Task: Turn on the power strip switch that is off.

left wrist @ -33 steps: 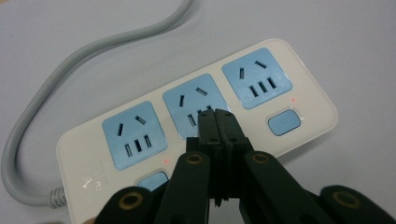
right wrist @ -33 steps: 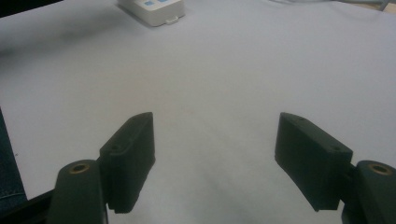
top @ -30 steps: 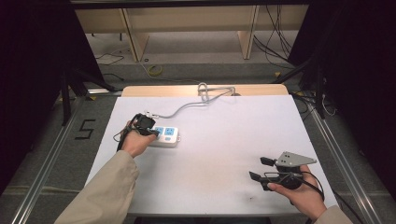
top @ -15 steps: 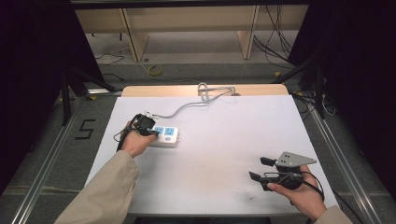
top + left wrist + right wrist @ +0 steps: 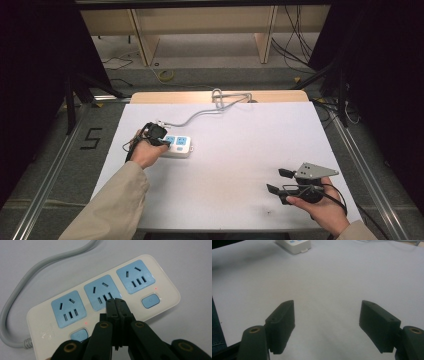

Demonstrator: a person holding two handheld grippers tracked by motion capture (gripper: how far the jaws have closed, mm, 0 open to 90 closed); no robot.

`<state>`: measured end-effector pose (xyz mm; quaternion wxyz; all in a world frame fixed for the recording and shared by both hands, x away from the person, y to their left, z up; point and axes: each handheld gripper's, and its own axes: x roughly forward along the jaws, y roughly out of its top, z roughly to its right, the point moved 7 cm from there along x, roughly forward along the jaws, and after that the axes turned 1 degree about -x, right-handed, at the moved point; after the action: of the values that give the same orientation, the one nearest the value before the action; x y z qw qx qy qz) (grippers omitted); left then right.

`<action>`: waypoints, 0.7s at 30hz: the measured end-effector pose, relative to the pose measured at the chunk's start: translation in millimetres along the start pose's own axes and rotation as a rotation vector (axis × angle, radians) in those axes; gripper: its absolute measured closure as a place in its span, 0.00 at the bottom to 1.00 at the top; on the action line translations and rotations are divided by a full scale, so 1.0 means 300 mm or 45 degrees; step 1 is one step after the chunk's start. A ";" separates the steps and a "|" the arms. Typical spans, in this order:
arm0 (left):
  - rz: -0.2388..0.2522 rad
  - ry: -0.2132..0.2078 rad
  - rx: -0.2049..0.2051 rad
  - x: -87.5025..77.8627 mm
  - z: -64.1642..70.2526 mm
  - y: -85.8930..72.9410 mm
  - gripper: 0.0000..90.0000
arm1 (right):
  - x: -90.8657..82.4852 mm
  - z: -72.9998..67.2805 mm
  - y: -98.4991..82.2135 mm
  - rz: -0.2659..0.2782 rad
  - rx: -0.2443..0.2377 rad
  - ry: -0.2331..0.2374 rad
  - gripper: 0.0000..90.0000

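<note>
Currently, at the left of the table (image 5: 235,150), the left gripper (image 5: 116,302) has its jaws pressed together, tips over the middle socket of the white power strip (image 5: 105,302), holding nothing. A grey cable (image 5: 200,116) runs from the strip toward the far edge. Near right, the right gripper (image 5: 327,322) rests with jaws spread, empty.

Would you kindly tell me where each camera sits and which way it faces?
High view: above the person's side, facing forward and down on the table; both forearms show.
Left gripper view: rides the left tool, looking down its shut jaws at the power strip.
Right gripper view: rides the right tool, looking across the table between open jaws.
All three share the power strip.
</note>
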<state>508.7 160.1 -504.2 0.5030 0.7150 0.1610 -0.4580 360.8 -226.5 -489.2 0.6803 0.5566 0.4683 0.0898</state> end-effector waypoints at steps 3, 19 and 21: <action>-0.004 0.001 -0.005 0.001 0.000 0.000 1.00 | 0.000 0.000 0.000 0.001 0.001 0.000 0.32; -0.050 0.002 -0.025 0.006 0.000 0.007 1.00 | 0.000 -0.001 0.000 0.000 0.003 0.000 0.32; -0.050 0.007 -0.032 0.008 0.001 0.008 1.00 | 0.000 -0.001 -0.001 -0.001 0.001 0.000 0.32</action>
<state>511.6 158.3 -504.7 0.5025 0.7066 0.1819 -0.4638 360.5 -226.4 -489.4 0.6801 0.5567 0.4686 0.0892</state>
